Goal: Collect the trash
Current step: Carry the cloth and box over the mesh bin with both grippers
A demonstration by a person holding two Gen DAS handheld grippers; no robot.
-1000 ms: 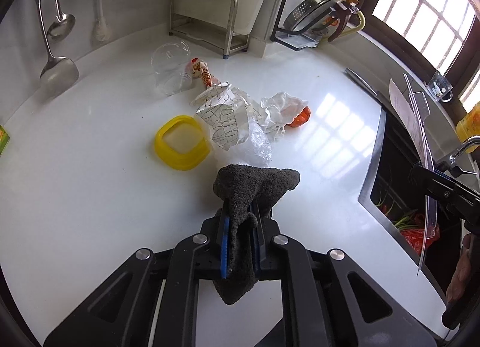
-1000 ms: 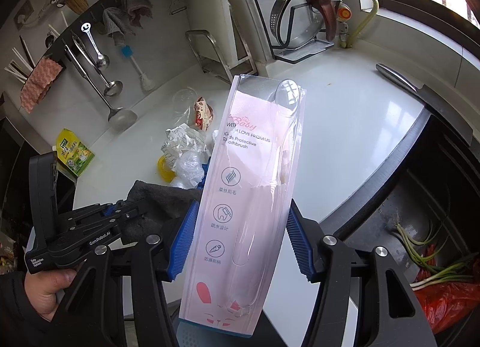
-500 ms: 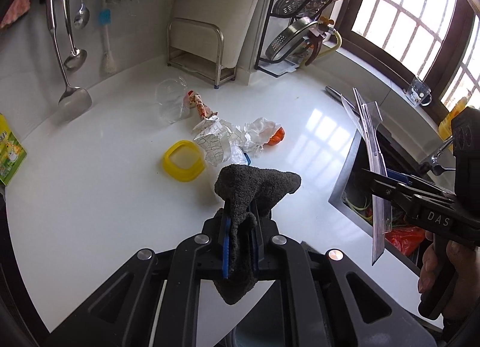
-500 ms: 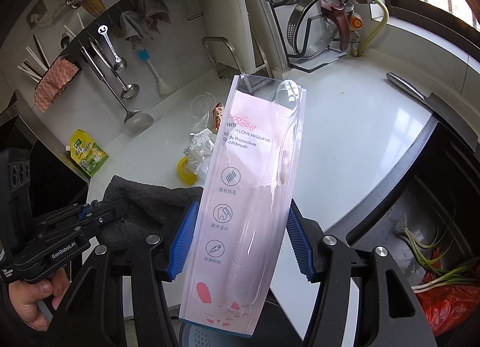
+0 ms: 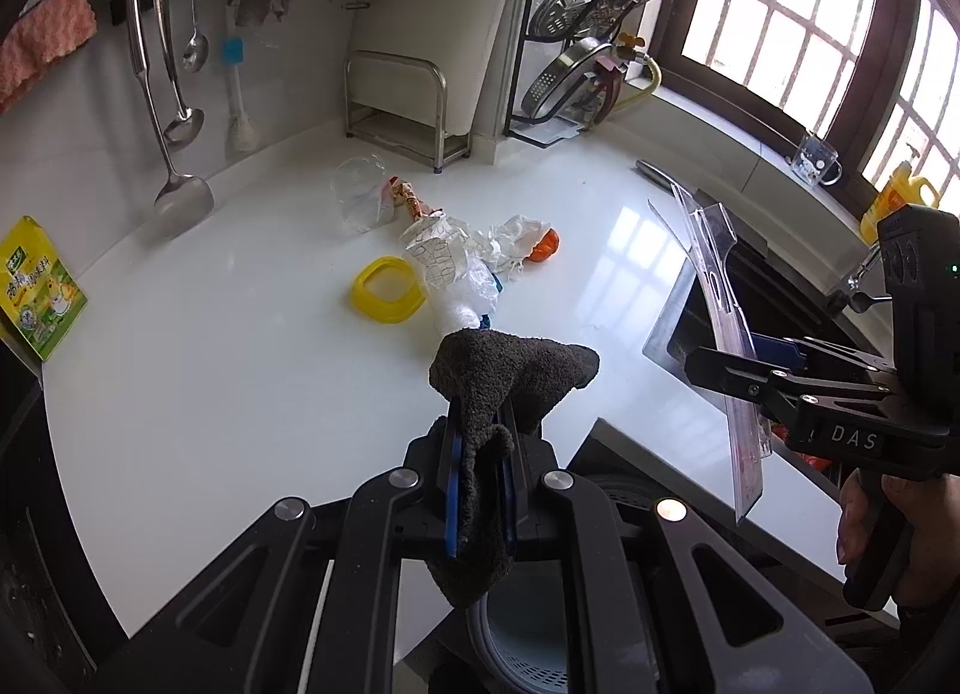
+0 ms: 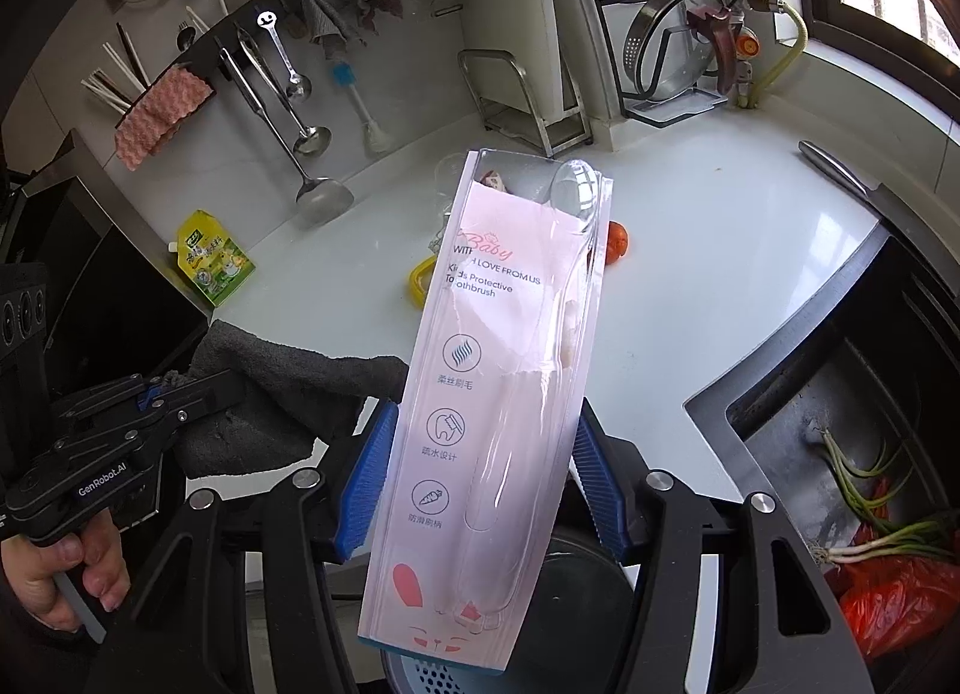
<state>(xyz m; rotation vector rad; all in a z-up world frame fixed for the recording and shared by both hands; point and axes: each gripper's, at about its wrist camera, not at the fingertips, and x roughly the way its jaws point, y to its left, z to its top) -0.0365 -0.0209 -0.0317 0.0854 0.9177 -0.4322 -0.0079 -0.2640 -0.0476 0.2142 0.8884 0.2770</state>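
Left gripper (image 5: 478,490): jaws clenched tight on a dark grey cloth (image 5: 510,376), which bunches above the fingertips and hangs below them at lower centre of the left wrist view. Right gripper (image 6: 480,478): blue pads press both long edges of a pink toothbrush package (image 6: 498,394), held upright and slightly tilted across the centre of the right wrist view. Below both tools, at the bottom edge, a round bin (image 6: 576,568) with a perforated liner is partly visible; I judge it the drop point. Recommendation: bring the package fully over the bin mouth before letting go, lower end first, since its length could catch the rim. Remaining trash sits at centre of the white counter (image 5: 240,364): crumpled wrappers (image 5: 456,268), a yellow ring lid (image 5: 384,298), a clear cup (image 5: 360,202) and an orange scrap (image 5: 543,247). The sink (image 6: 840,424) at right holds green stalks.
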